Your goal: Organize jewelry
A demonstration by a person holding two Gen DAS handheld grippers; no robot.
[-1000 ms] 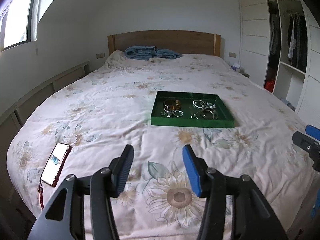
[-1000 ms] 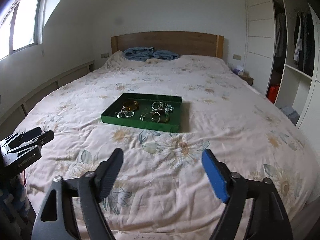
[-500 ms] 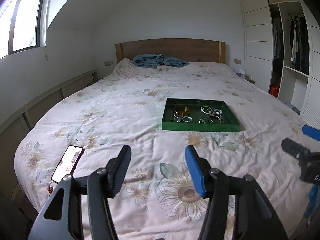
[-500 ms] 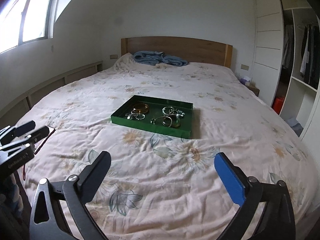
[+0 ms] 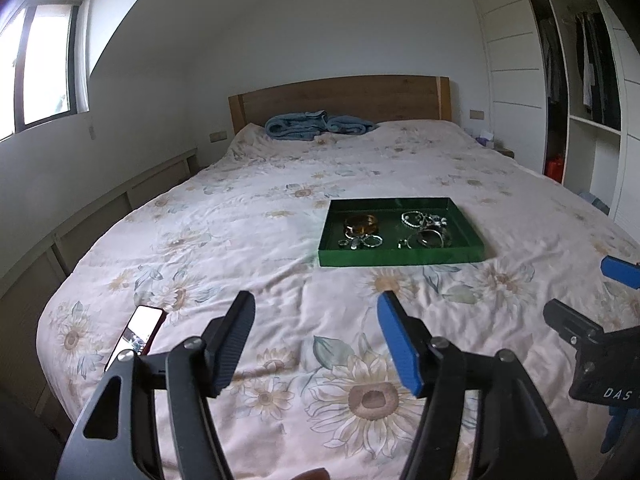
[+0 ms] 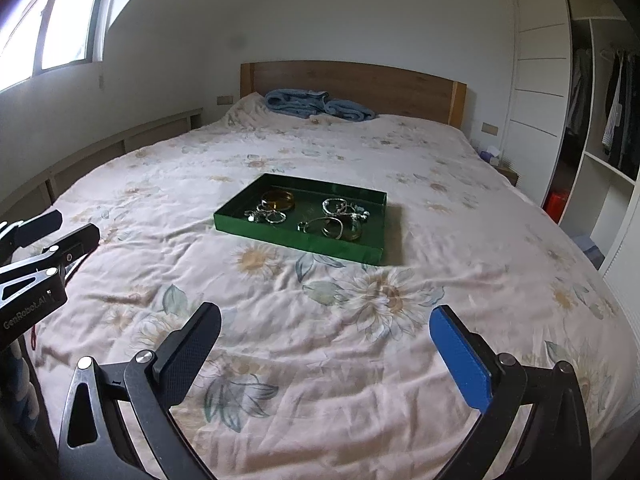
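Note:
A green tray (image 5: 400, 258) (image 6: 296, 236) lies on the flowered bedspread in mid bed. In it are an amber bangle (image 5: 361, 222) (image 6: 279, 201), silver rings (image 5: 362, 242) (image 6: 267, 216) and a heap of silver bracelets (image 5: 426, 228) (image 6: 340, 216). My left gripper (image 5: 316, 312) is open and empty, well short of the tray near the bed's foot. My right gripper (image 6: 326, 322) is wide open and empty, also short of the tray. Each gripper shows at the edge of the other's view, the right (image 5: 592, 304) and the left (image 6: 44, 236).
A phone in a red case (image 5: 138, 332) lies on the bedspread at the front left. A blue folded blanket (image 5: 316, 125) (image 6: 316, 106) sits by the wooden headboard (image 5: 340, 98). An open wardrobe (image 5: 576, 80) stands on the right, a window (image 5: 40, 68) on the left.
Both grippers have tilted up and drawn back a little, so the tray sits lower and farther in view. The right jaws have opened wider. Nothing was picked up.

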